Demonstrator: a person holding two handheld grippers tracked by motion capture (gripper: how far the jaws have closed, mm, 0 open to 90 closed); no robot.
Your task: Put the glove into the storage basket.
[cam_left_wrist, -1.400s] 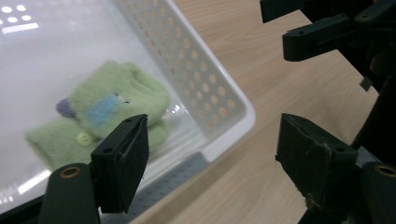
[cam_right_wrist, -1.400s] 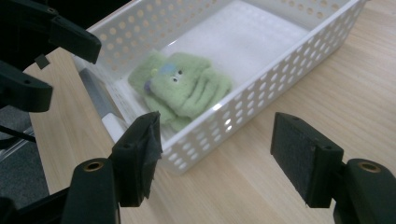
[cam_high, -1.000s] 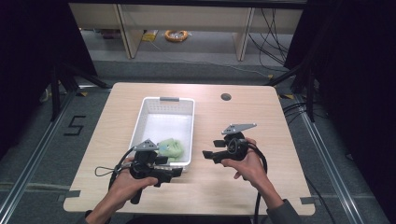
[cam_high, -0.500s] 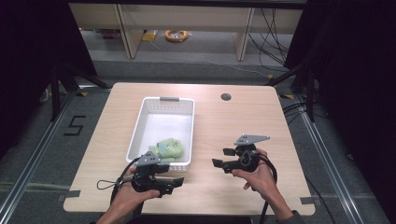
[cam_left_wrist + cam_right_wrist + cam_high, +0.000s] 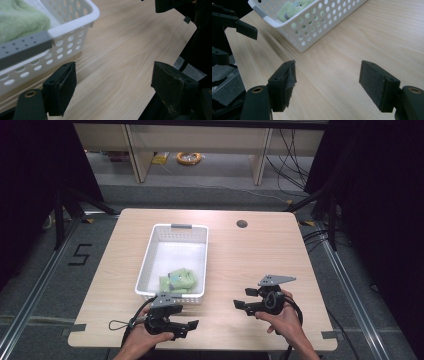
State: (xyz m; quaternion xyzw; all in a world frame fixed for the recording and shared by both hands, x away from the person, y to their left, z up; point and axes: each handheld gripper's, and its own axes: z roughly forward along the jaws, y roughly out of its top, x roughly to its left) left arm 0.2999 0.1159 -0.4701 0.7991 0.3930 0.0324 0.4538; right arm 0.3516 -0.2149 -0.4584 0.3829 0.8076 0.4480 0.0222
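Pale wood tabletop on a dark metal frame, grey floor around it, a shelf unit at the back with a coil of orange cable on its lowest board.

White perforated basket sits left of centre, long side running away from the person. Green cloth lies bundled inside, at the near end, against the near wall (a small grey-blue patch shows on it; cannot tell what that is). From the left gripper view the cloth sits well below the rim, behind the basket's grey handle strip.

Left tongs are low at the near edge of the tabletop, just in front of the basket's near wall, jaws spread wide, nothing between them but bare wood. Right tongs are well apart from the basket, to its right, also spread with nothing in them; the jaws have just been opening a little further. In the right gripper view the basket and the left tongs show ahead.

Judgement on progress: the cloth is in the basket and both tongs are released and clear of it, so the placing looks done. No other loose item on the tabletop. What remains, if anything, seems only to rest the grippers.
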